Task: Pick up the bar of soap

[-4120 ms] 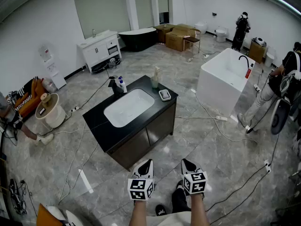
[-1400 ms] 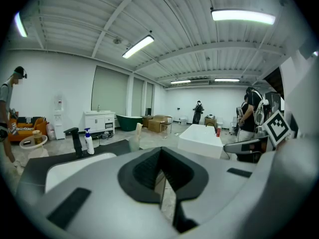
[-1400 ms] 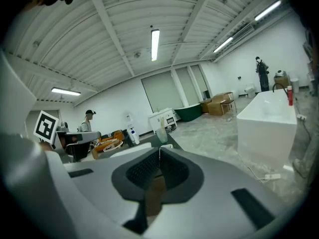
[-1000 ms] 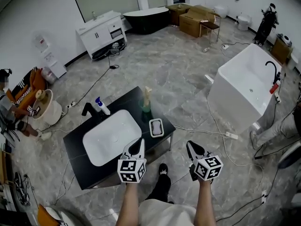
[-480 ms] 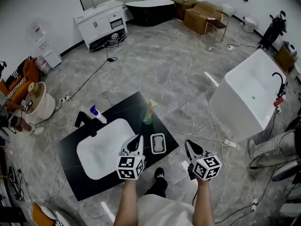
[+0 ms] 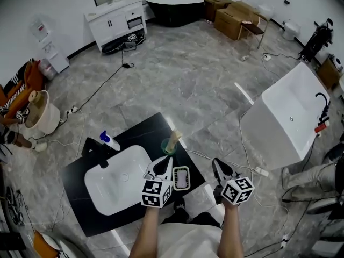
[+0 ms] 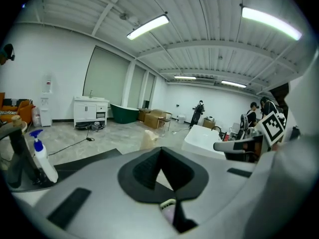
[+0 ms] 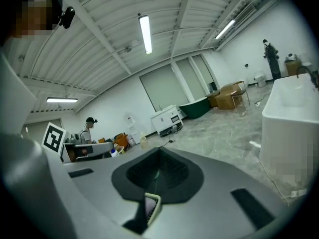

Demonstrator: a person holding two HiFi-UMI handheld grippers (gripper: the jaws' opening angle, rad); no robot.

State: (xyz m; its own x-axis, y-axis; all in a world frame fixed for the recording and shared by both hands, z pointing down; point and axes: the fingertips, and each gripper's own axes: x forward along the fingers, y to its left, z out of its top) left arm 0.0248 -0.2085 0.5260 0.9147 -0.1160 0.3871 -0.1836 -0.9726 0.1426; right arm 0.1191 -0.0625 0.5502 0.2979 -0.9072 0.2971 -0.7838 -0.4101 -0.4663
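On my feed the grey marble floor (image 6: 183, 79) fills most of the head view, with cables trailing across it. A white bathtub (image 6: 285, 117) stands at the right, well apart from where I work. Nearer me is the black counter (image 6: 142, 136), set at a slant, with a white basin (image 6: 115, 179) sunk into it.

My left gripper (image 6: 162, 164) hangs over the counter between the basin's right rim and the soap dish. In the left gripper view its tongs are pressed together, with nothing between them. My right gripper (image 6: 217, 166) is off the counter's right corner, over bare floor. Its own view shows the dark pads meeting along a thin line, narrow and empty. Both point away from me and a little downward.

A black faucet (image 6: 98, 156) stands at the basin's far left edge, and a spray bottle (image 6: 109, 140) with a blue head is just beside it. A green cup (image 6: 167, 145) holding a pale upright thing sits near the counter's far right edge. I cannot tell what that thing is.

The white soap dish (image 6: 181, 169) lies on the counter near its right corner, just to the right of my left gripper. The bar of soap (image 6: 181, 179) rests in it, untouched by either gripper.
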